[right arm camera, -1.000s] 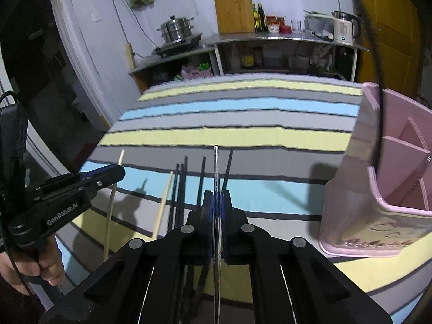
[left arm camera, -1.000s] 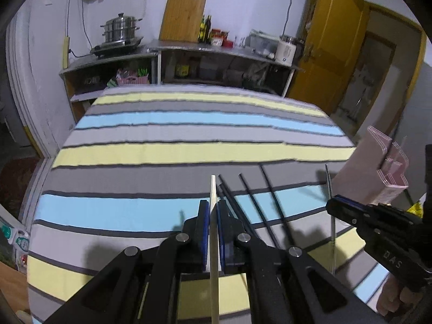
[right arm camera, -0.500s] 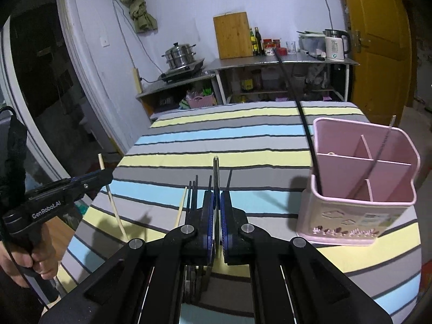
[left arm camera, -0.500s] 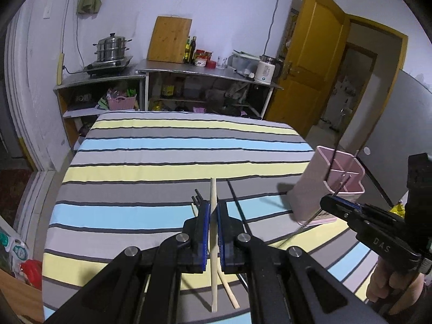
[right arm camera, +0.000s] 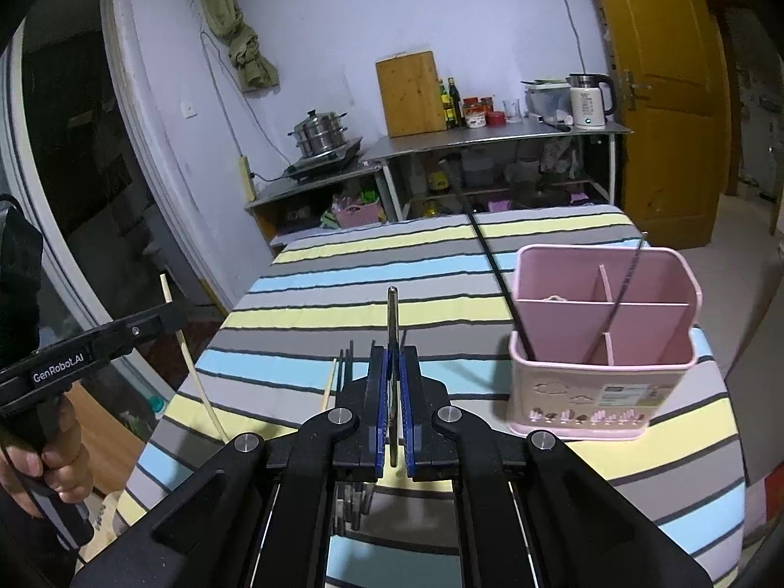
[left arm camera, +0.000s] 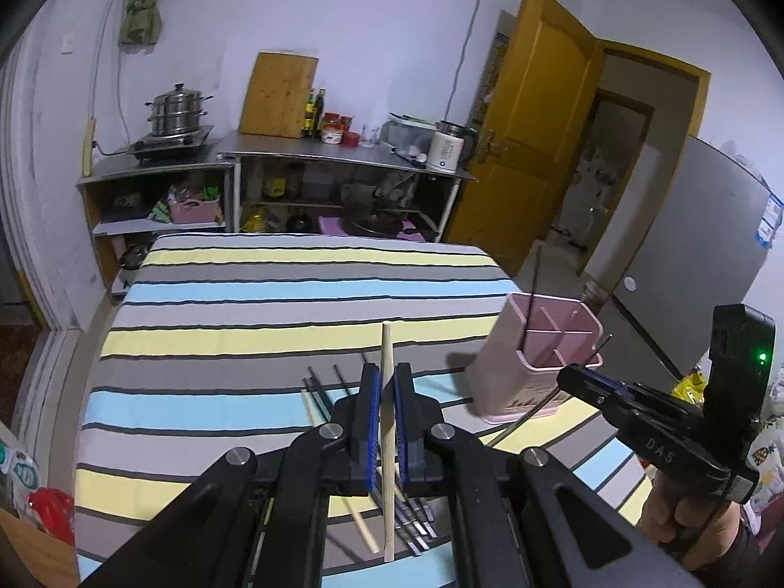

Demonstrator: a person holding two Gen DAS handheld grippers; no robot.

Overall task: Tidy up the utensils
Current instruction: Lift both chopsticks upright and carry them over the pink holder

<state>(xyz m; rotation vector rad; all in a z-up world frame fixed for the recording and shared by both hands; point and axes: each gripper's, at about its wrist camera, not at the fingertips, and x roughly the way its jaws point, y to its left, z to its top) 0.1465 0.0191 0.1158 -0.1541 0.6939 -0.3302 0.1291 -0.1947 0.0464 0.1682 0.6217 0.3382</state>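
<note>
While both tools hang above the striped table point(left arm camera: 255, 289), the pink utensil holder point(right arm camera: 605, 382) stands upright near its right end, two dark chopsticks already leaning inside. Spare chopsticks point(left arm camera: 323, 392) lie loose on the cloth below the tools. The left gripper point(left arm camera: 385, 421) is clamped on a wooden chopstick point(left arm camera: 387, 392); the right gripper point(right arm camera: 393, 406) is pinched tight on a metal chopstick point(right arm camera: 392, 313). To my eye the step is carrying each stick to the holder. Best tip each stick upright over one compartment, lower it past the dividers, then let go. Those leaning chopsticks could snag an incoming tip, and two tools converging on one holder risk bumping.
</note>
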